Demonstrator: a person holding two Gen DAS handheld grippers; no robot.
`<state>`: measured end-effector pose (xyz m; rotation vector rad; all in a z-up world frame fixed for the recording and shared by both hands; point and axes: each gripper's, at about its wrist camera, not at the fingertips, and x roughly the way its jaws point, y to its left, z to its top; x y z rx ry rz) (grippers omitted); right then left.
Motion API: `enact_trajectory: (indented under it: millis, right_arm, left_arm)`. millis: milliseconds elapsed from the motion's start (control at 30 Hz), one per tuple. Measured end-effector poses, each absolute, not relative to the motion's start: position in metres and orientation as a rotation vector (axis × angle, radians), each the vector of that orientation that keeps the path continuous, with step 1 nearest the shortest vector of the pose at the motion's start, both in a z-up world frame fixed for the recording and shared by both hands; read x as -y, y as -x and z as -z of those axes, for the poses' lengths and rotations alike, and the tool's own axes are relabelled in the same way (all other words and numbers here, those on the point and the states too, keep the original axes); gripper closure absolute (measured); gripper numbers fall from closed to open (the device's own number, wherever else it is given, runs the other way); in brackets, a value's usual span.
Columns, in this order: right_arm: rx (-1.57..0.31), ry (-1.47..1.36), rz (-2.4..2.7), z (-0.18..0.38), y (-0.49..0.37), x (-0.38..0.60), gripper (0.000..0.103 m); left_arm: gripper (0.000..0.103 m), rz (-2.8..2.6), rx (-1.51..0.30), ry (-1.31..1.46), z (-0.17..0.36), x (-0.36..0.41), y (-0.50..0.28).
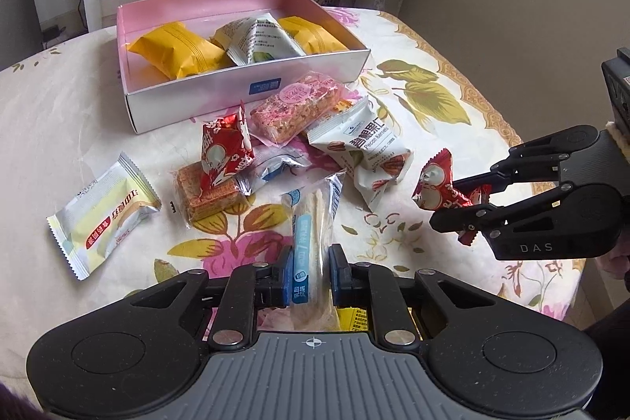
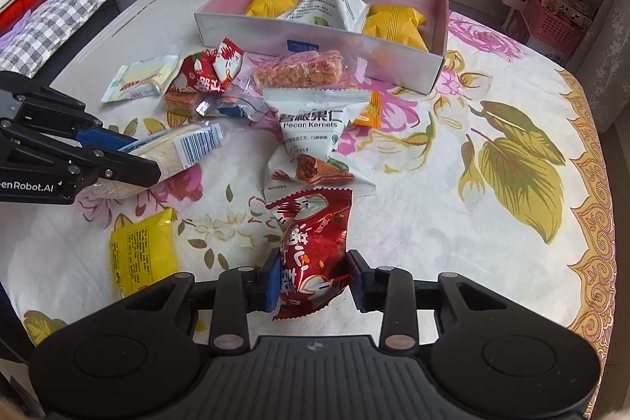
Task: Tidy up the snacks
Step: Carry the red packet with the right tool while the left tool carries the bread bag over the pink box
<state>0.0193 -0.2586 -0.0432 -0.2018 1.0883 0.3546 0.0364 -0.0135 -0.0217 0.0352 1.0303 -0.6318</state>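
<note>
While both hands hover over a flowered surface (image 2: 492, 97) strewn with snacks, each tool already carries a packet. The left tool (image 1: 311, 280) is clamped nearly shut on a long wafer stick in a clear blue-printed wrapper (image 1: 313, 223), whose long axis runs straight ahead toward twelve o'clock in the left wrist view, free end pointing at the pink-lined box (image 1: 252, 97). The right tool (image 2: 313, 280) has its jaws part-way closed around a crumpled red candy packet (image 2: 315, 247); one pad touches the wrapper, though the far pad appears to stand slightly clear, so the grip looks light. That packet also stretches toward twelve o'clock, tilted a little to one o'clock.

From the left tool the box lies at about eleven o'clock beyond the loose pile; from the right tool it sits at twelve to one o'clock. Its long side lies crosswise to both tools, with two yellow packets and a white one already inside. The left tool looks slightly nearer, and the wafer stick would likely need turning to lie along the box.
</note>
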Motion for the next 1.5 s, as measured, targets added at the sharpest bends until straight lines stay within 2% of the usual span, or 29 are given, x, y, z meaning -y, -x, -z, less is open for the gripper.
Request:
enact_trajectory:
  millis: [400, 667, 1033, 1500]
  right_arm:
    - [-0.993, 0.041, -0.319, 0.001, -0.040, 0.263, 0.077]
    - [-0.923, -0.115, -0.276, -0.018, -0.070, 0.274, 0.076]
    - [-0.885, -0.284, -0.194, -0.005, -0.124, 0.272, 0.076]
    - [-0.806, -0.440, -0.140, 0.016, -0.176, 0.278, 0.076]
  left_arm:
    - [0.088, 0.643, -0.938, 0.061, -0.019, 0.002, -0.046]
    - [0.088, 0.537, -0.895, 0.176, -0.031, -0.006, -0.083]
    - [0.088, 0.392, -0.859, 0.420, -0.026, -0.012, -0.140]
    - [0.088, 0.314, -0.748, 0.440, -0.007, 0.003, -0.193]
